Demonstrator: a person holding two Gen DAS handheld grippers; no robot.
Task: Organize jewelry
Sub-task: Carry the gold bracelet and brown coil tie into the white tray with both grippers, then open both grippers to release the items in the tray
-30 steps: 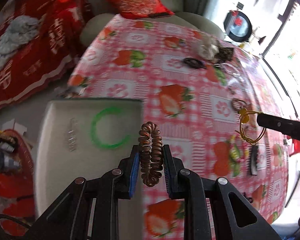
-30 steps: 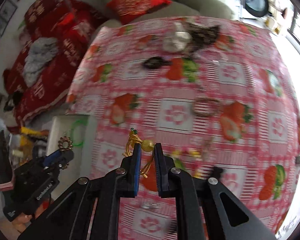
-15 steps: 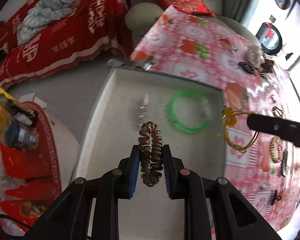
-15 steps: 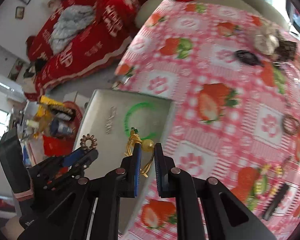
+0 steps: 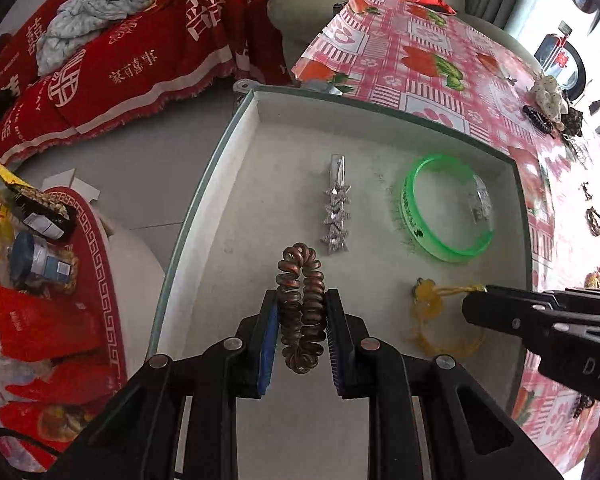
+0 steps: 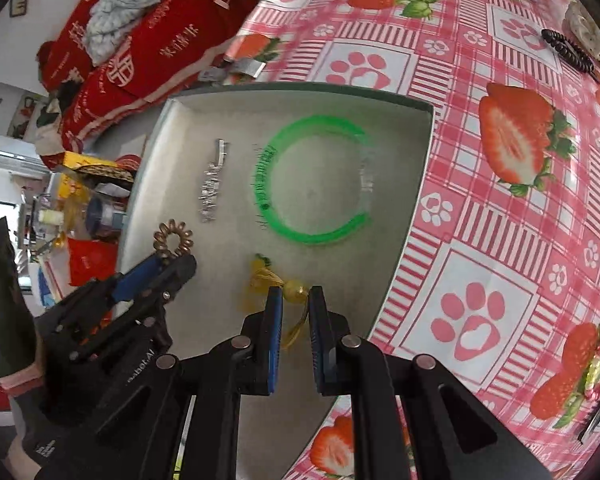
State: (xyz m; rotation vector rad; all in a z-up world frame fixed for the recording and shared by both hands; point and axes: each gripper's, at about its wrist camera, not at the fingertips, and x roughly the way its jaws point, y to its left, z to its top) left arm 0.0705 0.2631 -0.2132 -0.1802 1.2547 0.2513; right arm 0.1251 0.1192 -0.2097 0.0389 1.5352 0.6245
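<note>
Strawberry-print pink vinyl tablecloth [image 6: 480,216] under shallow grey rectangular tray [image 5: 220,184]. L gripper [image 5: 302,316] clamps coppery spiral hair tie [image 5: 301,304] over tray; R gripper [image 6: 295,312] pinches yellow beaded cord bracelet [image 6: 296,291], loop blurred. Green translucent bangle [image 5: 446,210] at 1 o'clock, glittery star clip [image 5: 335,210] at 12.

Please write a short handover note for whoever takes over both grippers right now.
Left gripper: shut on the brown spiral hair tie, above the white tray.
Right gripper: jaws around the yellow bead cord, low over the tray's near part.
Already in the tray: silver star hair clip and green bangle.
Left: release both pieces into the tray, then fetch what remains on the strawberry tablecloth, such as the dark beaded bracelet.
</note>
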